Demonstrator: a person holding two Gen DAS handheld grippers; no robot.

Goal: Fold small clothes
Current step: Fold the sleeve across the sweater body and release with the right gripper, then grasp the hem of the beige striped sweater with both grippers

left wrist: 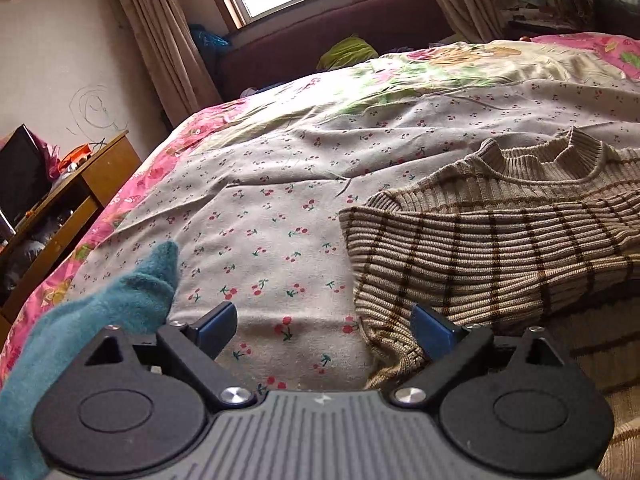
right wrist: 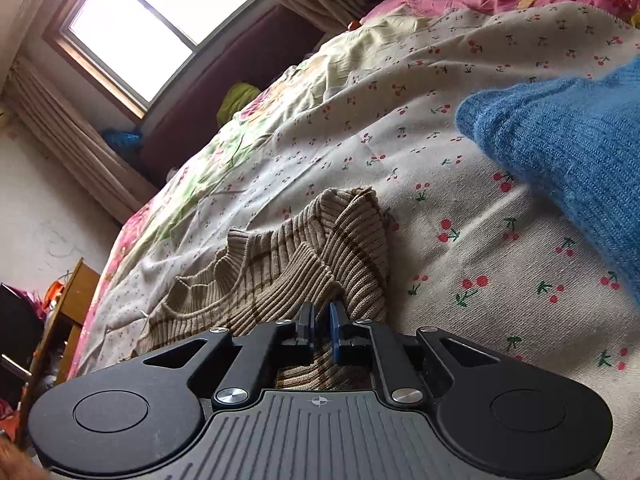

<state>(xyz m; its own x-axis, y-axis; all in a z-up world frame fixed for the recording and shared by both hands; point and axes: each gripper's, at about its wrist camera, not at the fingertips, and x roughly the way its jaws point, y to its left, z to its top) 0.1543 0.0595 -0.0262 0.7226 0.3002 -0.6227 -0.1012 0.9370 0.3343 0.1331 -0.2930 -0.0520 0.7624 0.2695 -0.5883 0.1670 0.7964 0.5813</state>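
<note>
One striped sweater [left wrist: 492,236] lies on the cherry-print bedspread [left wrist: 260,208] by the bed's near edge | left gripper [left wrist: 324,326] spread wide, empty | right gripper [right wrist: 322,330] pinched on sweater fabric | blue knit [right wrist: 568,160] beside.

Striped sweater [left wrist: 500,240] runs off the right edge.
</note>
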